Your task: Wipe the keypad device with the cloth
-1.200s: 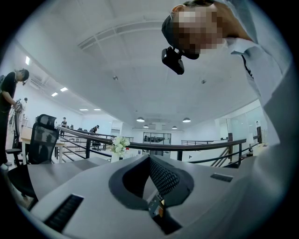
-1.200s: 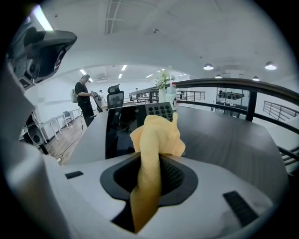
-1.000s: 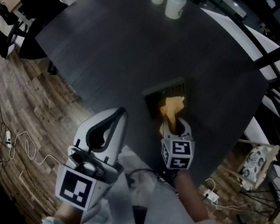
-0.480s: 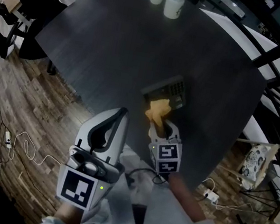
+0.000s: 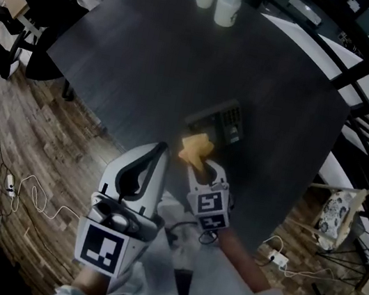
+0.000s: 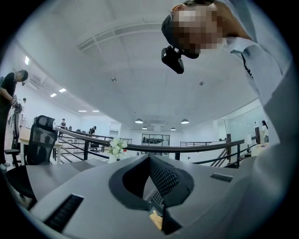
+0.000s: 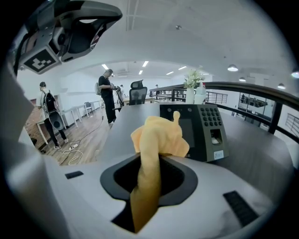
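Beyond the keypad device (image 5: 224, 122) stand two bottles (image 5: 228, 6); right tongs (image 5: 200, 162) pinch the cloth (image 5: 195, 145), left tongs (image 5: 162, 148) closed empty.

The right gripper (image 5: 200, 166) pulls back toward the lower left of the head view, dragging the cloth (image 5: 195, 146) off the keypad device (image 5: 226, 121), which now lies uncovered.

In the right gripper view the cloth (image 7: 161, 135) hid the left part of the keypad device (image 7: 210, 128), whose key markings were too small to read. Beyond the device, two white bottles (image 5: 228, 6) on the counter (image 5: 138, 50) were cut by the head view's top edge.
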